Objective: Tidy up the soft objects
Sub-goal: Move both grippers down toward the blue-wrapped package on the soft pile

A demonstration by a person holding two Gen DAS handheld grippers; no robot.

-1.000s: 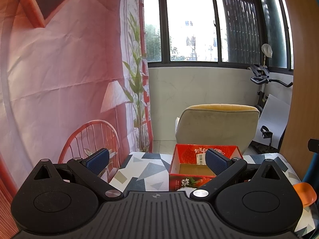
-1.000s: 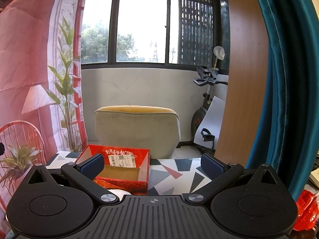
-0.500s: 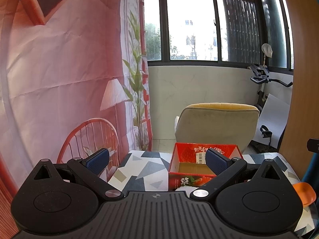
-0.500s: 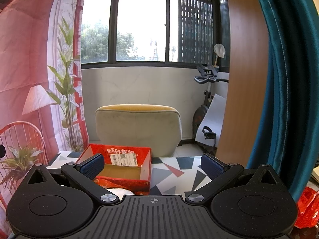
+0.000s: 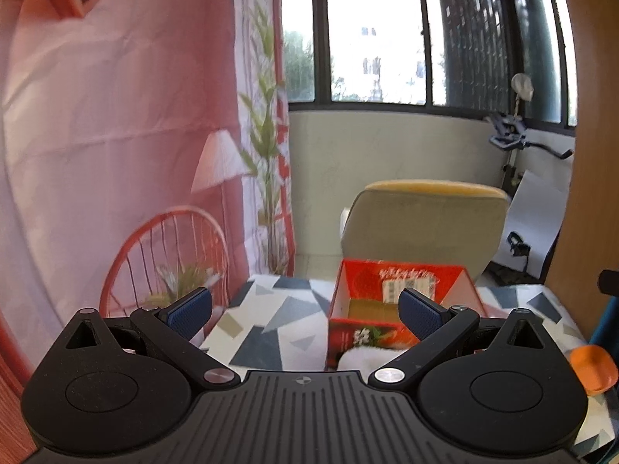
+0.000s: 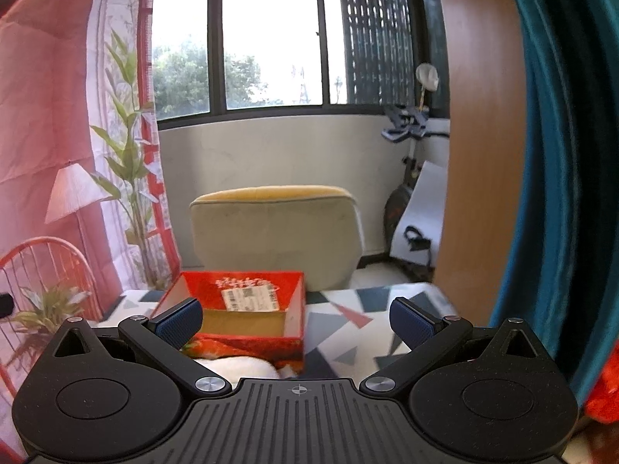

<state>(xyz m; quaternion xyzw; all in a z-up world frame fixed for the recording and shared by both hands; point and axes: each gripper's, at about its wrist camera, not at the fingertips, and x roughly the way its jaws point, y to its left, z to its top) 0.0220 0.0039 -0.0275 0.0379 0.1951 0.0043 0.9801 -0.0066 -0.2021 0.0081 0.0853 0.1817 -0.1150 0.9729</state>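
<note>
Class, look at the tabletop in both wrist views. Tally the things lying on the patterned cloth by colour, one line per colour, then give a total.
Red: 1, the open cardboard box.
White: 1, a soft object in front of the box, mostly hidden.
Orange: 1, a small object at the right edge, kind unclear.
Total: 3, on the patterned tablecloth.

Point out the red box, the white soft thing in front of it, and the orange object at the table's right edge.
red box (image 6: 247,342): right wrist view, on its near outer wall.
white soft thing (image 6: 240,367): right wrist view, on its visible top.
orange object (image 5: 594,369): left wrist view, on its middle.
</note>
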